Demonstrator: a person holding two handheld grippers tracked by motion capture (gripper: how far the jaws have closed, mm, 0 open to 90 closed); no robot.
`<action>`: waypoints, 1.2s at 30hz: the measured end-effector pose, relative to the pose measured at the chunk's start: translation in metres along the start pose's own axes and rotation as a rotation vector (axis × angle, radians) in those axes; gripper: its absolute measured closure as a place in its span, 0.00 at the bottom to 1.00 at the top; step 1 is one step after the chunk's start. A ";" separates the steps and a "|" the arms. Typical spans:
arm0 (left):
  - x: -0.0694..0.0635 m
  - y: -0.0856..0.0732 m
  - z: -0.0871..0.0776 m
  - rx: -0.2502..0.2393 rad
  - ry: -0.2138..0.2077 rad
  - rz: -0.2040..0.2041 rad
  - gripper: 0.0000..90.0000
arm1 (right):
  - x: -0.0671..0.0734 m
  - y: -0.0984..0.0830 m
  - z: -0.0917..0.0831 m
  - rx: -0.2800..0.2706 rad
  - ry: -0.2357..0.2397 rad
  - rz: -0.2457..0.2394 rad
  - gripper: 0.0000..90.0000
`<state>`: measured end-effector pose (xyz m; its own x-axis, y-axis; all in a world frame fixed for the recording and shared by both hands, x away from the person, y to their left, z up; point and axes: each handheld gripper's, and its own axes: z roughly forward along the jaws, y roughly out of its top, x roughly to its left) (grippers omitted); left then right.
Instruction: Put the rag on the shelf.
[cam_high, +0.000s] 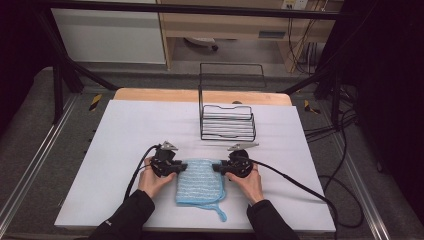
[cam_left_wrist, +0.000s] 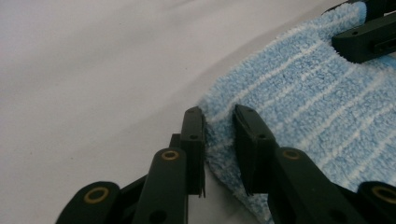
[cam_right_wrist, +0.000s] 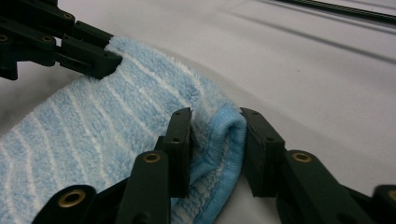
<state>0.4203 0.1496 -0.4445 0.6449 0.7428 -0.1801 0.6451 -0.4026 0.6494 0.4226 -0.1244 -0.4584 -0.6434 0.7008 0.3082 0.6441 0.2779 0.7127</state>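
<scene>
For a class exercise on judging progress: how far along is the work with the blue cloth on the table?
Done: the blue cloth lies folded on the white table. In hand: the left gripper pinches its far left corner and the right gripper straddles the far right corner, jaws around the bunched edge. Left: any lift or further fold; the wire rack behind holds nothing.

From my high view, the tabletop's (cam_high: 125, 130) near edge hides under my sleeves, and the towel's (cam_high: 200, 182) far corners sit behind both hand-held grippers.
</scene>
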 end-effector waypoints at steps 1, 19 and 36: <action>0.000 0.000 0.000 -0.001 -0.002 0.003 0.82 | 0.000 0.000 0.000 0.001 0.000 0.001 0.76; 0.005 0.001 -0.013 -0.059 -0.066 -0.035 0.89 | -0.002 0.005 -0.016 -0.031 0.048 0.055 0.89; -0.008 0.012 -0.051 -0.225 -0.066 0.021 0.89 | 0.013 0.020 -0.052 -0.173 0.077 -0.007 0.90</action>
<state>0.4018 0.1659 -0.3976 0.6878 0.6956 -0.2078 0.5280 -0.2829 0.8007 0.4056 -0.1438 -0.4077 -0.6821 0.6446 0.3453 0.5628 0.1613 0.8107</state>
